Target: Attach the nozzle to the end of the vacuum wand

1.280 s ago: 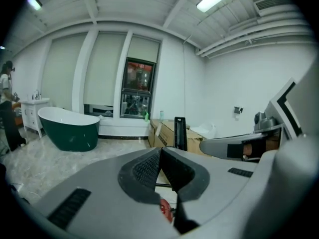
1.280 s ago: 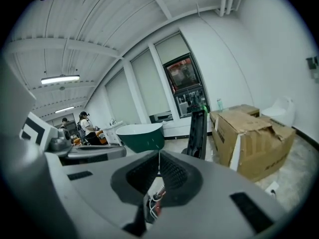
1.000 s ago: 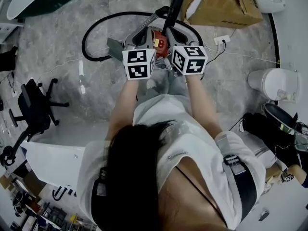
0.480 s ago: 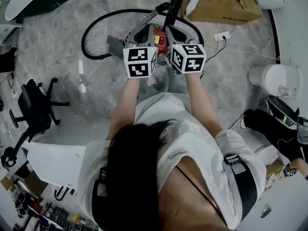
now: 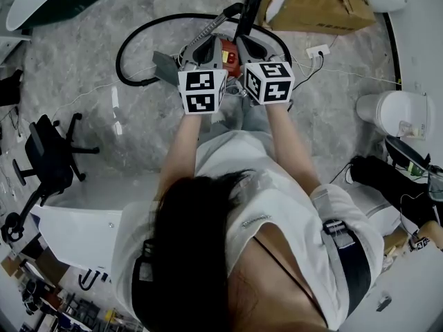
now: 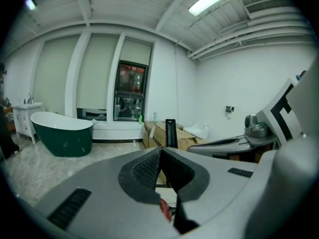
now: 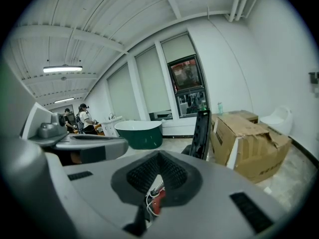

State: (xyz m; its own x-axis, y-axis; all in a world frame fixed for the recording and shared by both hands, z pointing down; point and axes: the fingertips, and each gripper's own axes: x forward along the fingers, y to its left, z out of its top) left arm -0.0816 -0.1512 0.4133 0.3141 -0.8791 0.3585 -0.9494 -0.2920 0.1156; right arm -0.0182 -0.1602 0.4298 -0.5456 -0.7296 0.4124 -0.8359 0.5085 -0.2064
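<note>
The vacuum lies on the marble floor in front of me: a red and grey body (image 5: 229, 56) with a black hose (image 5: 131, 43) looped to its left. A long black bar (image 5: 250, 7), the wand or the nozzle, stands up behind it; the left gripper view shows this bar (image 6: 171, 132), and so does the right gripper view (image 7: 202, 132). My left gripper (image 5: 206, 45) and right gripper (image 5: 257, 47) hover side by side above the vacuum body. Both are shut, the left gripper (image 6: 160, 151) and the right gripper (image 7: 158, 156) each with pads together and nothing between them. Which part is the nozzle I cannot tell.
A torn cardboard box (image 5: 320, 5) sits behind the vacuum on the right, a power strip (image 5: 320, 56) beside it. A dark green bathtub (image 6: 62, 133) stands far left. A black office chair (image 5: 52, 154) is left of me, a white round bin (image 5: 391, 116) right. People (image 7: 82, 116) stand far off.
</note>
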